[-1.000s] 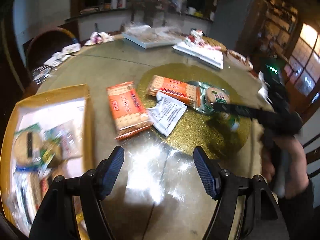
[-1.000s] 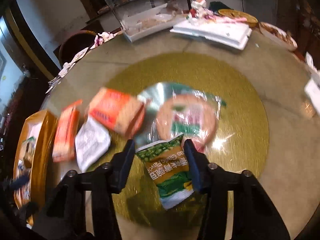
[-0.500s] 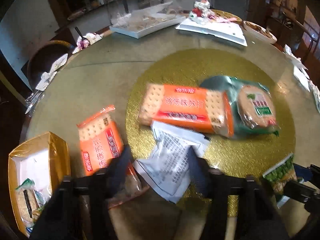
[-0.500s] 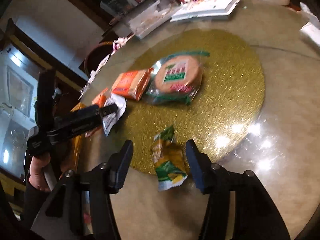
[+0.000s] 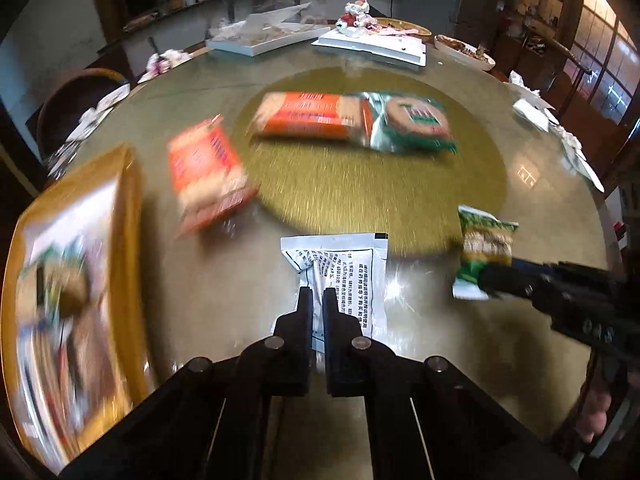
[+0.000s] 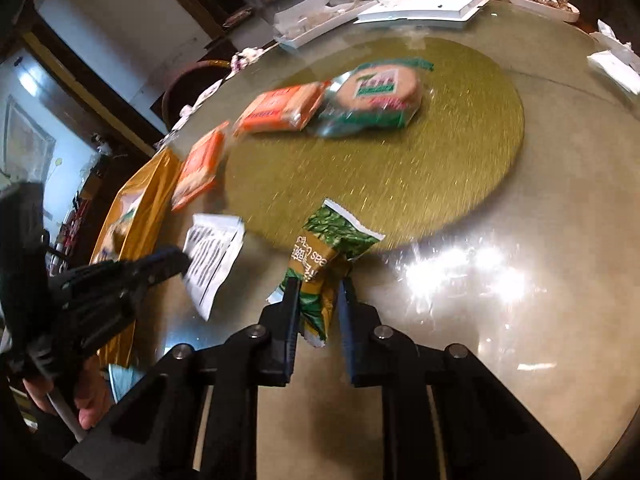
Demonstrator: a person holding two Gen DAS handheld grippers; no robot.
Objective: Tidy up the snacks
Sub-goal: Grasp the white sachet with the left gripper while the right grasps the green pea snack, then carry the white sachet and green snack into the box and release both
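Observation:
My left gripper (image 5: pixel 318 297) is closing its jaws on a white printed packet (image 5: pixel 340 264), and the pads pinch its near edge above the glass table. My right gripper (image 6: pixel 320 290) is closing on a green pea packet (image 6: pixel 328 248), with the pads pressing its crumpled lower end. Each gripper shows in the other view: the right gripper (image 5: pixel 496 280) with the green packet (image 5: pixel 486 240), the left gripper (image 6: pixel 176 260) with the white packet (image 6: pixel 212 252). A yellow box (image 5: pixel 132 200) holding several snacks stands at the left.
Two orange cracker packs (image 5: pixel 208 176) (image 5: pixel 312 114) and a green round biscuit pack (image 5: pixel 416 120) lie on or beside the gold mat (image 5: pixel 360 192). White trays (image 5: pixel 372 46), a bowl (image 5: pixel 464 46) and napkins (image 5: pixel 532 112) line the far and right edges. A hand (image 6: pixel 92 400) holds the left gripper.
The left gripper went from wide open to shut on the white packet and drew it off the gold mat. The right gripper carried the green packet off the mat toward the near edge.

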